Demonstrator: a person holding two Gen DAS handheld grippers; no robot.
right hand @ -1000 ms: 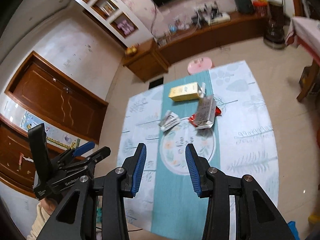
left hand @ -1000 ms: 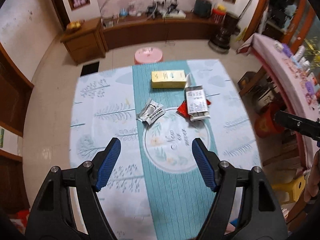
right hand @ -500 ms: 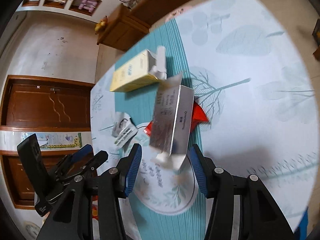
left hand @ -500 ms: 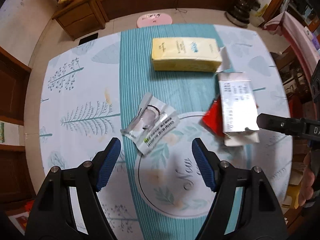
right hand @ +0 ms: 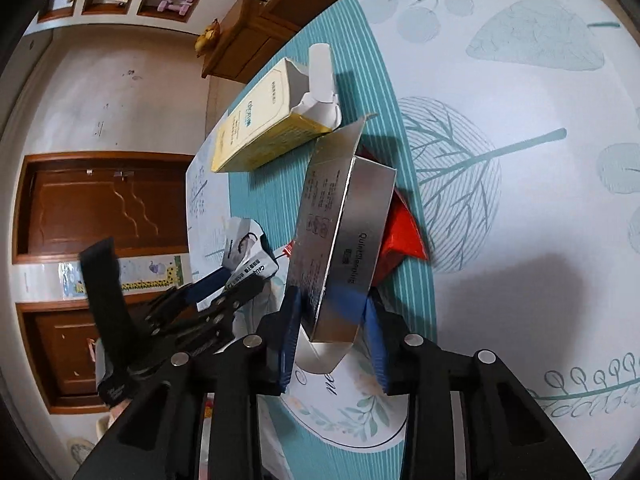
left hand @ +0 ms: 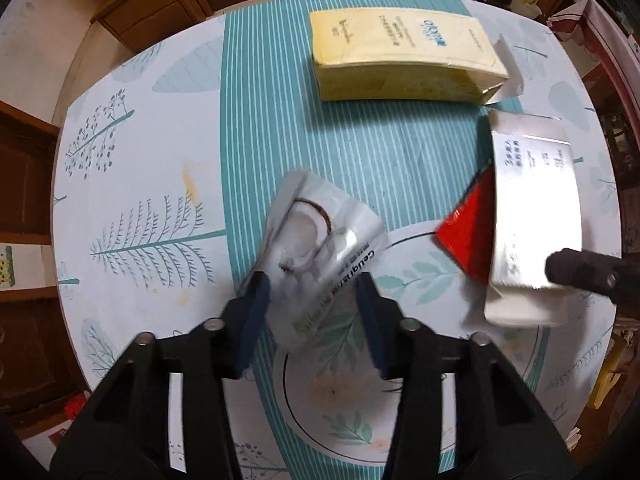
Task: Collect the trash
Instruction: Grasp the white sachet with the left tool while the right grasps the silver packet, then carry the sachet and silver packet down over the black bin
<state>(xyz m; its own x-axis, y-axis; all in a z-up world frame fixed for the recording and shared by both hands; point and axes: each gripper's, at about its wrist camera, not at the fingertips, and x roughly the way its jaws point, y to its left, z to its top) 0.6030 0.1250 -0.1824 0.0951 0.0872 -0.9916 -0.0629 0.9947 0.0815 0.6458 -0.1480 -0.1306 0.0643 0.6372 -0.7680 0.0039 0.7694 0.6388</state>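
Hiding under silver box (right hand: pixel 344 236), red wrapper (right hand: pixel 400 232)

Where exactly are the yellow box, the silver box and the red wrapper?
yellow box (left hand: pixel 400 40), left wrist view, top face.
silver box (right hand: pixel 360 224), right wrist view, narrow side.
red wrapper (left hand: pixel 468 232), left wrist view, centre.

the left wrist view looked steeply down, close over the leaf-printed tablecloth with its teal striped runner (left hand: pixel 256 120), framed by the left gripper (left hand: pixel 312 312). the right wrist view sat low and near, tilted, facing along the right gripper (right hand: pixel 332 332) toward a brown wooden door (right hand: pixel 100 204). both views shared the pale yellow carton (left hand: pixel 404 60) (right hand: pixel 256 132), silver foil box (left hand: pixel 532 224) (right hand: pixel 344 232), white coconut-print sachet (left hand: pixel 320 248) (right hand: pixel 244 248) and red wrapper (left hand: pixel 468 240) (right hand: pixel 400 232).
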